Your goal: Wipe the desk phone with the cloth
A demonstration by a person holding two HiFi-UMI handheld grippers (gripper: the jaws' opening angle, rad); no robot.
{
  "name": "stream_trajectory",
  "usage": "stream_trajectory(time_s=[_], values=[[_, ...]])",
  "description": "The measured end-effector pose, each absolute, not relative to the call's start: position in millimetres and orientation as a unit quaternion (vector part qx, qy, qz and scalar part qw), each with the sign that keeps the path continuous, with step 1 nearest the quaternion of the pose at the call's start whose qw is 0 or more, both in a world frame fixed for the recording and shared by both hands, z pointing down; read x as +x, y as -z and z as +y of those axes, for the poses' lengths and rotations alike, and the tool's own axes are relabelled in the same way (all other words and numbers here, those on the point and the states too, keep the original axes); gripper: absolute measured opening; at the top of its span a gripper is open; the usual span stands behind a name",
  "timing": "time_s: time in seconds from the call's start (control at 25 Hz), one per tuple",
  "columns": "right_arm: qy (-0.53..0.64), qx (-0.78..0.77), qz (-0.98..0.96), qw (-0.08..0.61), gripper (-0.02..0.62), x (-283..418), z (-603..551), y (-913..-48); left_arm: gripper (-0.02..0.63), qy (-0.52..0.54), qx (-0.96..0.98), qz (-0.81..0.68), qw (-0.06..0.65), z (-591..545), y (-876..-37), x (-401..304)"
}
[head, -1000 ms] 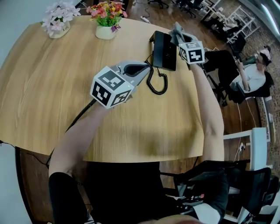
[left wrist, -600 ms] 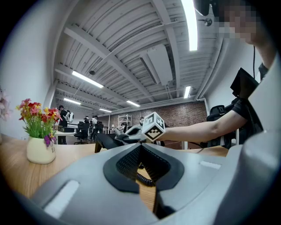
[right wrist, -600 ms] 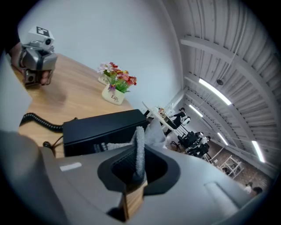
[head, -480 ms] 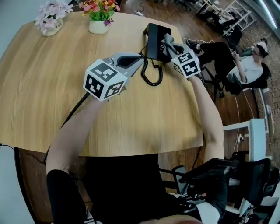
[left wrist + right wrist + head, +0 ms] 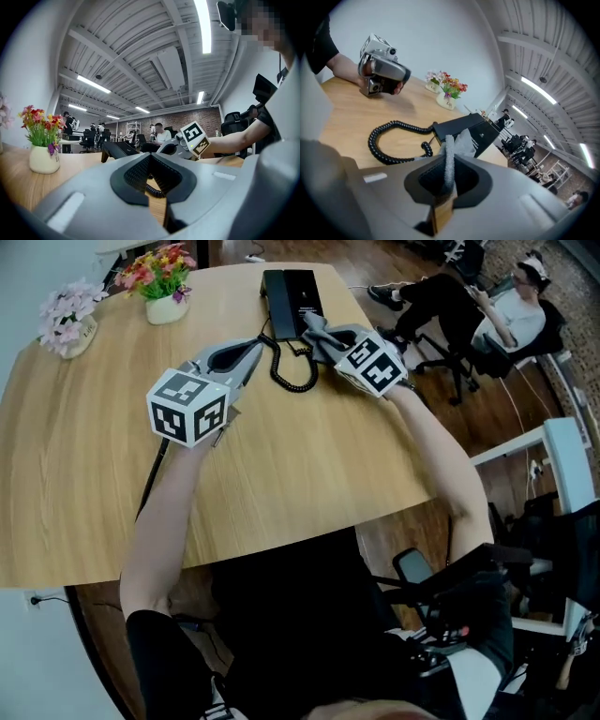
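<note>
Grey hand-held grippers (image 5: pixel 257 344) (image 5: pixel 322 337) bear black-and-white marker cubes (image 5: pixel 187 406) (image 5: pixel 372 365); sleeves (image 5: pixel 155 652) black.

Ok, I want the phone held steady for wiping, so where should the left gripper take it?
Probably the phone's long left edge, coming in from the left gripper's own side. That edge is bare, while the cloth in the right gripper and the coiled cord crowd its near end.

cloth (image 5: pixel 315 330) — slid back along desk phone (image 5: pixel 292 296) | right hand-held gripper (image 5: pixel 326 337) nearer

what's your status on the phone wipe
Right gripper shut on cloth, by desk phone. Left gripper shut, empty. Coiled cord lies between them.
</note>
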State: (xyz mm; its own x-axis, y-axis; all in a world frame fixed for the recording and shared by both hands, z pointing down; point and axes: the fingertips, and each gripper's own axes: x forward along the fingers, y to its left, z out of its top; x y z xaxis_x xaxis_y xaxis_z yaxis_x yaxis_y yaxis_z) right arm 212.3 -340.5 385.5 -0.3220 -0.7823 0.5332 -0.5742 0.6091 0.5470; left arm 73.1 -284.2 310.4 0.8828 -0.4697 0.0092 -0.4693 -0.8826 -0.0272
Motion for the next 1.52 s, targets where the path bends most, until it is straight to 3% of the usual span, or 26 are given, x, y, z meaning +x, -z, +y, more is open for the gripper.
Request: stream_trajectory(time_s=[0.36,0.64,1.52], values=[[0.166,0.409,-0.855,0.272,0.02,140,-290,-327,0.003,0.014,-0.975,0.223,0.007,-269,-313,84],[0.219,0.424,-0.857,0.196,0.02,130,-267,-302,0.003,0.012,-0.976,0.219,0.009,-265,-310,87],[0.309,0.389,-0.848,0.185,0.019,113,-216,-296,0.003,0.01,-0.978,0.208,0.009,-255,-309,86]])
